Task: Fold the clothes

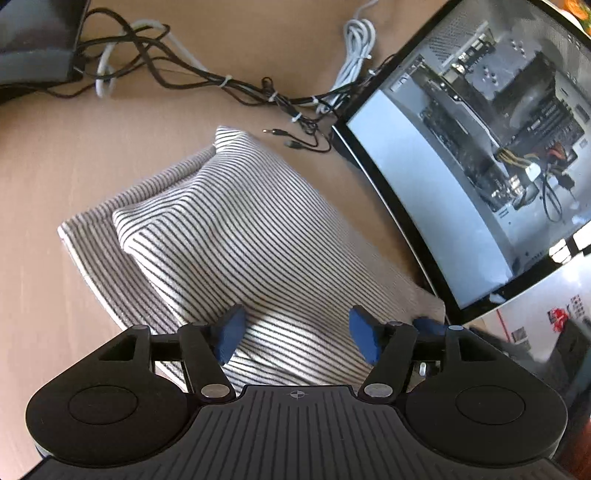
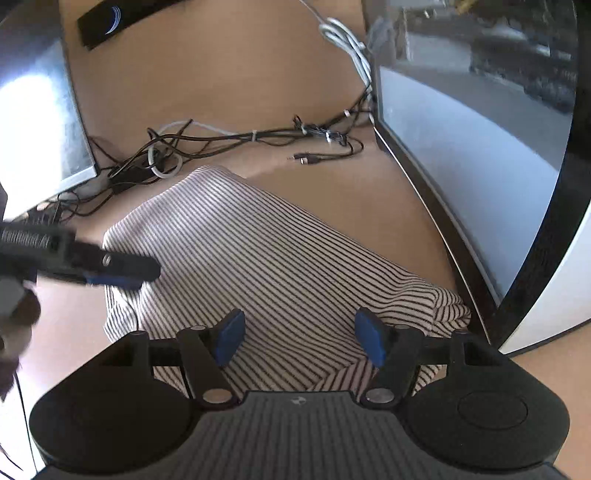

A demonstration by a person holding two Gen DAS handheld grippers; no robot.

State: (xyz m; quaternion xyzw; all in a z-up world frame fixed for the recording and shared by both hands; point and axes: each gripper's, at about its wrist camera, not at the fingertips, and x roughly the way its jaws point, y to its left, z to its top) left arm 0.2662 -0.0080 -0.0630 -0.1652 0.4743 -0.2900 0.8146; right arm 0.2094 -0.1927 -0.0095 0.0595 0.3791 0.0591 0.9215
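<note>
No writing can be read anywhere; the black box [image 2: 110, 22] beyond the computer case [image 1: 480, 147] shows only a white swirl mark. One striped garment [image 1: 236, 236], white with thin dark lines, lies folded into a thick bundle on the tan table [image 1: 74, 155], just left of the case's glass side. Tangled cables [image 1: 207, 77] lie past it. Two grippers are seen. The left gripper [image 1: 295, 334] hovers over the garment's near edge, blue fingers spread and empty. The right gripper [image 2: 299, 338] does likewise.
</note>
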